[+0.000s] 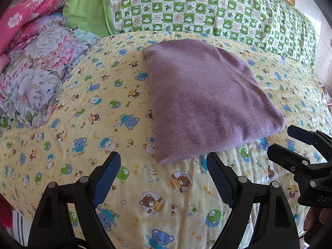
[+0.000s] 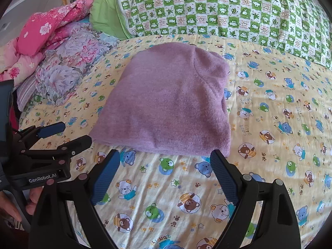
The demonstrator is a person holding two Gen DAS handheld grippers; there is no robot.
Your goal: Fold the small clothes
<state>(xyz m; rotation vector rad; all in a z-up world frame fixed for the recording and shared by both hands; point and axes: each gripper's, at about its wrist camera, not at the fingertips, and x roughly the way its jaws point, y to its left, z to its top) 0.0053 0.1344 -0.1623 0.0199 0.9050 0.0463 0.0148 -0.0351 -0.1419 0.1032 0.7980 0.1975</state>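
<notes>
Both grippers are seen spread wide and empty, just short of the near edge of the purple knit garment. Taken from the left: the left gripper is held with its blue-padded fingers well apart, nothing is caught between them, and the near left corner of the garment lies just beyond the fingertips without being touched. The right gripper is likewise released, and its fingers frame the near right part of the same edge, which is not touched either.

The garment is laid in the middle of the yellow bear-print sheet, as a compact, roughly rectangular packet with doubled edges; no sleeves or loose ends are seen sticking out. The folding of this piece is judged largely or wholly done; a last smoothing or one more fold may remain. Left of the garment, floral bedding is bunched; beyond the garment, a green checked quilt is spread.
</notes>
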